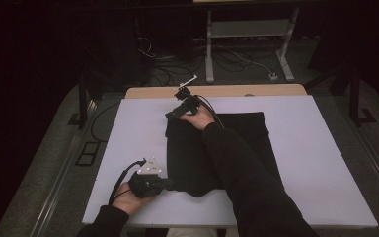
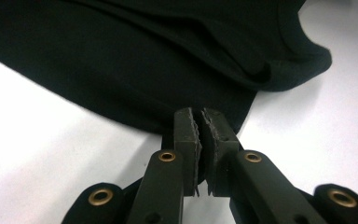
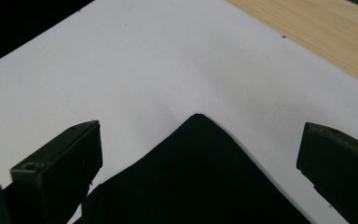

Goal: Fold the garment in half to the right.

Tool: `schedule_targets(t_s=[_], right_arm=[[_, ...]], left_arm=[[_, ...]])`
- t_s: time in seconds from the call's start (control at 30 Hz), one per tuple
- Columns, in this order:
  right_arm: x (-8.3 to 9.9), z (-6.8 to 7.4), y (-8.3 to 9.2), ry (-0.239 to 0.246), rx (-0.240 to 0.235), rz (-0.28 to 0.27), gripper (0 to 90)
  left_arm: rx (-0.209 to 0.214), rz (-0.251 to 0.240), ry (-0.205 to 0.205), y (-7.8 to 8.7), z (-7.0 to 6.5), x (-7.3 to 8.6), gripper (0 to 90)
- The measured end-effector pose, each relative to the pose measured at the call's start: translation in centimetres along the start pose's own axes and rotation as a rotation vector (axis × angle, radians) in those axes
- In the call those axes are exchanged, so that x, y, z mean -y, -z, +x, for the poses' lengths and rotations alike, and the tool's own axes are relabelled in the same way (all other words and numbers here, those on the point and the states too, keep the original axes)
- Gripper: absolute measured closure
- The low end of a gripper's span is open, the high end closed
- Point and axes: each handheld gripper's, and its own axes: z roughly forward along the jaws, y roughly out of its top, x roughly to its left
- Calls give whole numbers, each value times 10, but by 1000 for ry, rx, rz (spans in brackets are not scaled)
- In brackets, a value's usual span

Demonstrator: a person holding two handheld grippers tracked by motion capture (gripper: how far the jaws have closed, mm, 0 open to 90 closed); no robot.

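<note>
Folding a black garment point(image 1: 217, 153) on the white tabletop point(image 1: 316, 163). The garment lies flat at the middle of the tabletop, already doubled into a long panel that runs from the near edge toward the far edge. The left gripper point(image 1: 164, 183), at the garment's near left corner, has its jaws pressed together and pinching the hem, as the left gripper view shows the cloth edge caught between them. The right gripper point(image 1: 175, 112), reached across to the far left corner of the garment, holds its jaws spread wide on either side of that corner without touching it. By appearance, one corner is secured and the other is about to be taken; the next fold itself remains to be made.
</note>
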Motion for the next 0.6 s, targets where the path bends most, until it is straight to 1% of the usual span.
schedule_targets(t_s=[0.03, 0.07, 0.13, 0.2, 0.3, 0.43, 0.5, 0.6], right_arm=[[0, 0, -3, -1, 2, 1, 11], [0, 0, -5, -1, 2, 0, 21], [-1, 1, -10, -1, -5, 1, 32], [-1, 2, -15, 10, -2, 9, 44], [-2, 4, -22, 14, 6, 20, 76], [-2, 2, -30, 0, 10, 27, 139], [-2, 1, -33, -11, 14, 32, 147], [-2, 0, -38, -12, 34, 44, 247]], left_arm=[[5, -3, 5, 0, 0, 0, 833], [8, 3, -6, 1, 1, -1, 833], [9, -10, 0, 1, 1, -1, 835], [12, -20, 1, 2, 0, -2, 836], [15, -25, 1, 2, 1, -4, 838], [20, -34, 3, 2, 1, -6, 838], [21, -36, 1, 2, 1, -7, 838], [22, -41, 4, 2, 1, -7, 838]])
